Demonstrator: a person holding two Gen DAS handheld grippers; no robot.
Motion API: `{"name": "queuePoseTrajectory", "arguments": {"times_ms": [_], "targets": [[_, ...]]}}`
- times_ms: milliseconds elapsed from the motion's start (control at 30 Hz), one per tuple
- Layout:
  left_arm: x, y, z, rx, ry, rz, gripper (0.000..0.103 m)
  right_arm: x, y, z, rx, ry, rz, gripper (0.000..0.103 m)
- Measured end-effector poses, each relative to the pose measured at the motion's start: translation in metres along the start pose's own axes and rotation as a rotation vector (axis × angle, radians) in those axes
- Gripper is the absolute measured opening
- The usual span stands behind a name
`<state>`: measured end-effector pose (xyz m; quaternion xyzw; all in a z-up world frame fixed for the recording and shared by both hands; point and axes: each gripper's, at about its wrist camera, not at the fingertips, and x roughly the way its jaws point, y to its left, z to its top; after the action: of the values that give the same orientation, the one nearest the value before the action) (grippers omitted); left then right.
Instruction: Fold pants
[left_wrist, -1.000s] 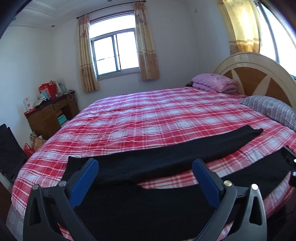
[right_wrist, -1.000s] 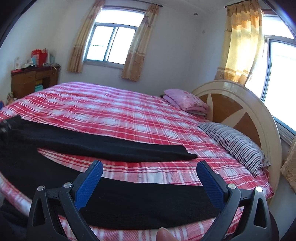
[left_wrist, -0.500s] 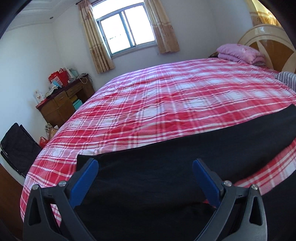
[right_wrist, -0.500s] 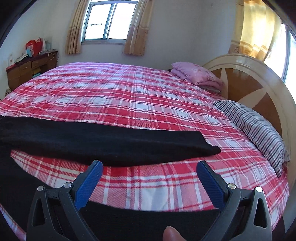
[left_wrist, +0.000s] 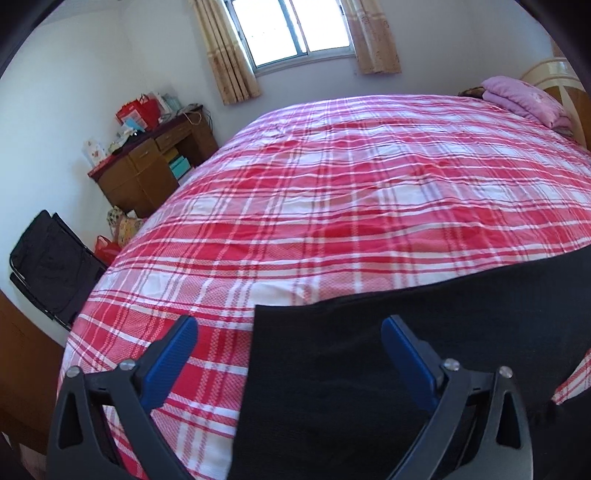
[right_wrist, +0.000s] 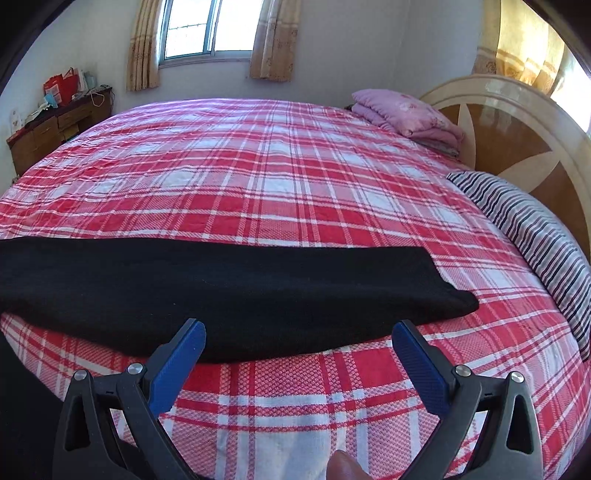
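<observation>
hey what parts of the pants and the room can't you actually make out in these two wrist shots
- Black pants, left wrist view: the near part is hidden behind the left gripper; the right end is cut off by the edge.
- Black pants, right wrist view: the waist end runs off the left edge.
- Items on the wooden desk, left wrist view: too small to identify.
- Striped pillow, right wrist view: cut off at the right edge.

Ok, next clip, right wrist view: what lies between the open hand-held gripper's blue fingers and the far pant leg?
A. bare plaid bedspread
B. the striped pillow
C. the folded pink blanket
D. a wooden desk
A: the right hand-held gripper is open over a strip of red plaid bedspread, with the black pants leg just beyond its fingertips; pillow and blanket sit far off by the headboard.
</observation>
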<state>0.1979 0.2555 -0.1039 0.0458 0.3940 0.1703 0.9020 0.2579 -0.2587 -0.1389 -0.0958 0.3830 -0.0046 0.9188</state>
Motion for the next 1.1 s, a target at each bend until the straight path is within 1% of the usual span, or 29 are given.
{"name": "queuePoseTrajectory", "arguments": {"times_ms": [67,100,133,167,200,233,267,367,467,500,533,567,600,667,700,733,767,833,967,1100], "targets": [[0.012,0.011,0.002,-0.025,0.038,-0.037,0.087,0.007,-0.001,0.0,0.008,0.013,0.011,0.102],[0.018,0.014,0.003,-0.038,0.054,-0.064,0.084,0.009,-0.001,-0.001,0.011,0.019,0.018,0.102],[0.026,0.016,0.004,-0.053,0.071,-0.101,0.076,0.011,0.0,-0.001,0.01,0.026,0.023,0.102],[0.032,0.019,0.005,-0.063,0.088,-0.119,0.07,0.013,0.0,0.0,0.008,0.03,0.026,0.102],[0.038,0.019,0.004,-0.072,0.108,-0.135,0.069,0.015,-0.001,0.001,0.007,0.031,0.029,0.102],[0.045,0.02,0.003,-0.084,0.131,-0.153,0.064,0.015,0.0,0.002,0.007,0.031,0.031,0.102],[0.052,0.02,0.002,-0.093,0.149,-0.16,0.059,0.016,0.0,0.002,0.009,0.032,0.033,0.102],[0.069,0.018,-0.004,-0.092,0.192,-0.147,0.054,0.018,-0.005,0.003,0.014,0.037,0.04,0.102],[0.073,0.023,-0.007,-0.121,0.195,-0.182,0.052,0.022,-0.017,0.007,0.036,0.05,0.039,0.101],[0.071,0.023,-0.007,-0.113,0.19,-0.19,0.051,0.022,-0.023,0.008,0.047,0.055,0.037,0.099],[0.07,0.024,-0.007,-0.106,0.186,-0.201,0.046,0.022,-0.03,0.009,0.062,0.061,0.035,0.096],[0.069,0.026,-0.006,-0.106,0.182,-0.219,0.04,0.022,-0.042,0.011,0.087,0.069,0.032,0.091],[0.069,0.029,-0.006,-0.117,0.179,-0.242,0.038,0.021,-0.05,0.013,0.108,0.074,0.029,0.088],[0.069,0.035,-0.006,-0.146,0.176,-0.295,0.029,0.018,-0.074,0.017,0.157,0.073,0.02,0.087],[0.069,0.037,-0.006,-0.156,0.174,-0.312,0.028,0.016,-0.085,0.018,0.172,0.072,0.007,0.087],[0.07,0.039,-0.005,-0.165,0.174,-0.319,0.026,0.016,-0.096,0.021,0.183,0.071,-0.014,0.087],[0.07,0.039,-0.004,-0.17,0.173,-0.317,0.021,0.016,-0.105,0.023,0.188,0.069,-0.032,0.087],[0.069,0.04,-0.002,-0.17,0.167,-0.309,0.02,0.022,-0.125,0.028,0.204,0.077,-0.052,0.087],[0.074,0.041,-0.001,-0.187,0.169,-0.308,0.02,0.048,-0.155,0.04,0.256,0.112,-0.009,0.085],[0.079,0.041,-0.001,-0.182,0.178,-0.3,0.021,0.086,-0.163,0.051,0.218,0.156,-0.034,0.078]]}}
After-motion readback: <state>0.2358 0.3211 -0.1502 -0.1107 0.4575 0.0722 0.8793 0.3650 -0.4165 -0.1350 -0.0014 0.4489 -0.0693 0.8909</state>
